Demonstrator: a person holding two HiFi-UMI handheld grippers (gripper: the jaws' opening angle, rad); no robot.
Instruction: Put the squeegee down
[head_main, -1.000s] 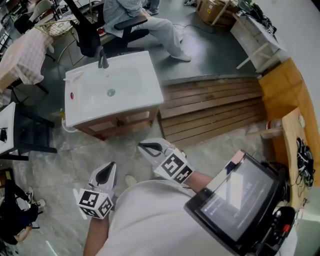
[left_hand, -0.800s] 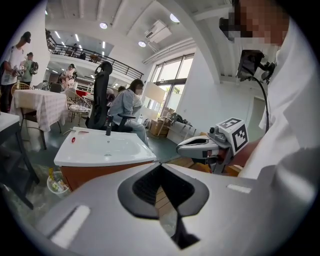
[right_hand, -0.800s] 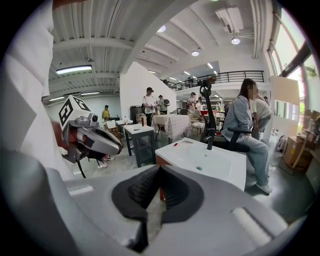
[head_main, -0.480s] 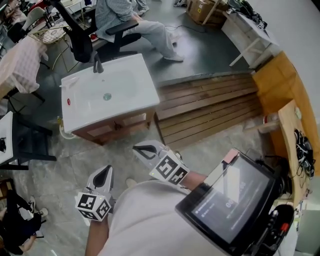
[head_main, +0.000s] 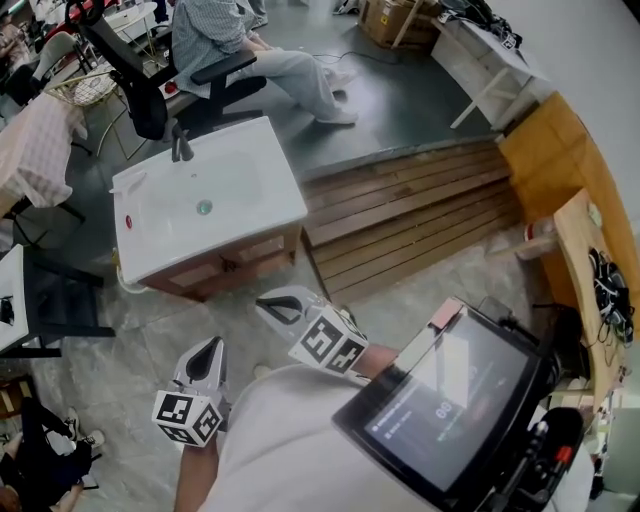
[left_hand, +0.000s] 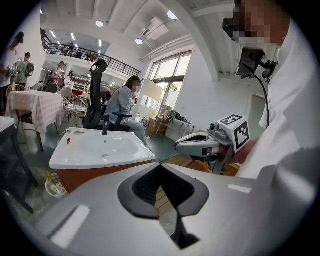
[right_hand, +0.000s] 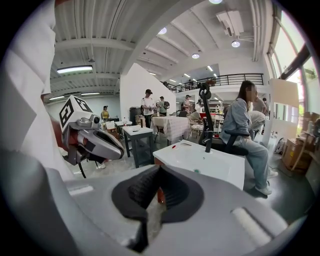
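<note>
Left jaws: left gripper (left_hand: 161, 171) closed pad to pad, nothing between.
Right jaws: right gripper (right_hand: 159, 175) likewise closed, pads meeting, empty.
Squeegee: in neither gripper; judged already set down, or the task not under way.
Likely candidate: pale slim item (head_main: 131, 183) lying on the sink (head_main: 268, 212) at its far left corner, just beside the faucet (head_main: 181, 146); too small to confirm as a squeegee.
Direction from jaws: ahead and to the left of both grippers, well apart from them, up on the sink top while the grippers hang low near the body.
Long axis: roughly along the sink's back rim, slanting a little.
Nearer hand: right gripper closer to the sink's front edge in the head view; left gripper further back, but more in line with the item's corner.
Next move, as judgement: no release needed; at most a withdrawal or rest.
Hard to make out: a small red spot (head_main: 127, 222) on the sink's left rim, identity unclear.
Cut off: both forearms hidden under the torso and the chest-mounted screen (head_main: 450, 400).
</note>
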